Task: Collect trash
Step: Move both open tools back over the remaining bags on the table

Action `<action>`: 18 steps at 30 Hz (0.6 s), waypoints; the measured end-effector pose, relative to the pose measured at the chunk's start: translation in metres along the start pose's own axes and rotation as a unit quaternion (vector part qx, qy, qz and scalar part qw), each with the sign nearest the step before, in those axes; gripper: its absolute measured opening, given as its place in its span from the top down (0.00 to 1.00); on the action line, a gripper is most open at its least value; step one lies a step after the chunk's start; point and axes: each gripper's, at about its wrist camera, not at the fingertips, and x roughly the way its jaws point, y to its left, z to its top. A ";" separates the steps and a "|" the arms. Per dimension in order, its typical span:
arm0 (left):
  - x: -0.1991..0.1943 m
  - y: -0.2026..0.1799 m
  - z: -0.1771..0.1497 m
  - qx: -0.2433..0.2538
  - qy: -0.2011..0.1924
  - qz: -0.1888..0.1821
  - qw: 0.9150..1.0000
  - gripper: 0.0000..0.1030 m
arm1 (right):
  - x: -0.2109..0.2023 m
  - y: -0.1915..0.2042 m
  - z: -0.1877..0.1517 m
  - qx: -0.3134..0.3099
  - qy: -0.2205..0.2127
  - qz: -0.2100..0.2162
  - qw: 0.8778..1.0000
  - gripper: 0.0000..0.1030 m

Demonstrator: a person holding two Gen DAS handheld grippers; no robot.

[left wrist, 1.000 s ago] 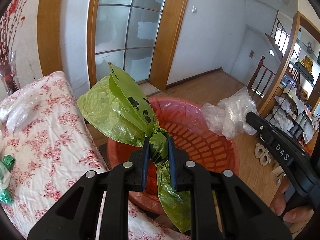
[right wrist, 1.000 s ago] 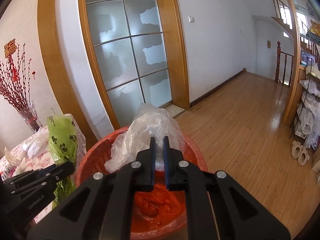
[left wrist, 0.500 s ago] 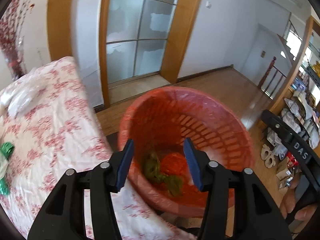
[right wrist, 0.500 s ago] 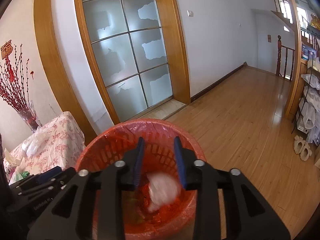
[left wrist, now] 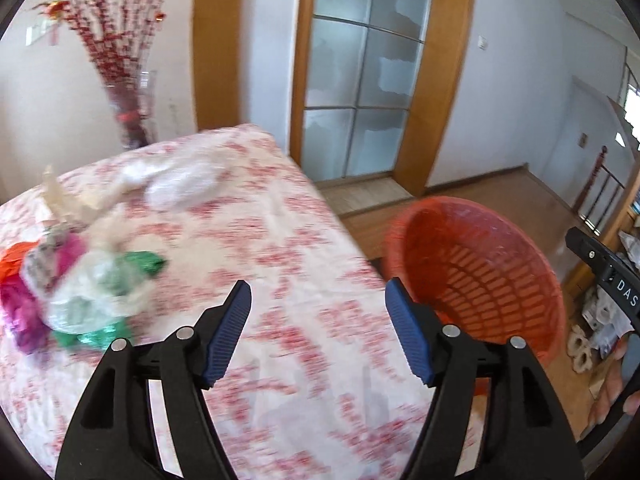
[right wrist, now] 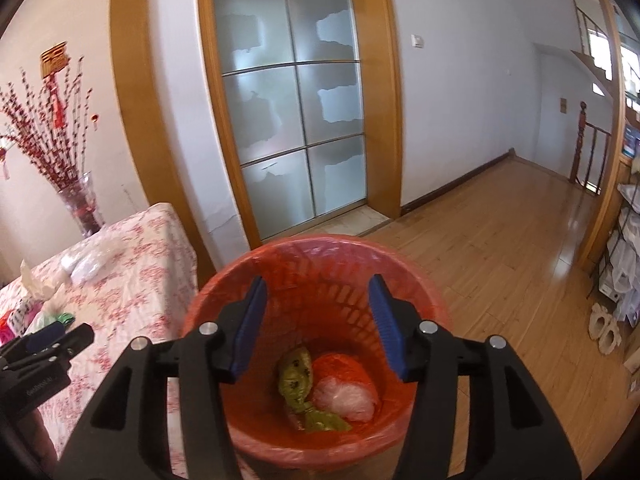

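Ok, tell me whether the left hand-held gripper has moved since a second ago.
Yes. The left hand-held gripper has swung left, off the red basket, which now sits to its right, and it points over the floral tablecloth.

Home, frosted sliding door (right wrist: 296,112), floral-clothed table (left wrist: 280,280), staircase railing (right wrist: 588,152)

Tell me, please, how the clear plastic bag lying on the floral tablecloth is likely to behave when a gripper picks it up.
The clear plastic bag looks thin and crumpled, so it will probably be floppy and sag from the pinch. It seems very light, likely lifting easily. Its glossy film may slip unless pinched at a bunched fold.
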 end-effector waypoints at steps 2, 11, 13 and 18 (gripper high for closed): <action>-0.006 0.012 -0.003 -0.003 -0.006 0.014 1.000 0.33 | -0.002 0.009 -0.001 -0.007 0.002 0.008 1.000 0.49; -0.045 0.079 -0.021 -0.050 -0.027 0.072 0.996 0.33 | -0.010 0.088 -0.006 -0.069 0.022 0.086 0.994 0.49; -0.054 0.095 -0.026 -0.062 -0.029 0.085 0.994 0.33 | -0.012 0.110 -0.009 -0.083 0.029 0.107 0.990 0.49; -0.079 0.142 -0.038 -0.088 -0.040 0.134 0.986 0.30 | -0.014 0.176 -0.019 -0.117 0.059 0.171 0.977 0.49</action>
